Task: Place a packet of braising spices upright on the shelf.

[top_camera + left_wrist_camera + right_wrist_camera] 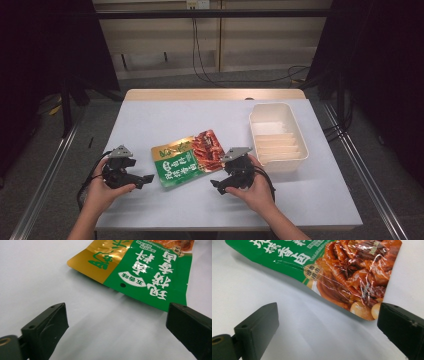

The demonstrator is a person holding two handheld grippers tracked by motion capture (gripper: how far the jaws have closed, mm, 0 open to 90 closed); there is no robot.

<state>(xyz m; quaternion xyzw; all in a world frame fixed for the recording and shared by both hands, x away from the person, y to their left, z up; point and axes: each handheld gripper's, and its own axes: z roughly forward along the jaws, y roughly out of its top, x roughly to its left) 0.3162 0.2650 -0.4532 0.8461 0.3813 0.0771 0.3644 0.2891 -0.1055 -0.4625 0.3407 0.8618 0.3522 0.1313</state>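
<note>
A flat food pouch (pixel 187 159), green and gold with a picture of braised meat, lies on the white table (pixel 150 125) between my two grippers. My left gripper (pixel 146 179) sits just left of the pouch's near corner, jaws open and empty. In the left gripper view the green and gold end of the pouch (pixel 140 267) lies ahead of the open left gripper (pixel 117 322). My right gripper (pixel 216 185) rests right of the pouch, also open. The right gripper view shows the pouch's meat-picture end (pixel 352 272) just beyond the empty right gripper (pixel 328 322).
A cream plastic tub (pixel 277 136) with a ribbed floor stands at the table's right, just beyond my right hand. Metal rails run along the floor on both sides. Cables hang at the back wall.
</note>
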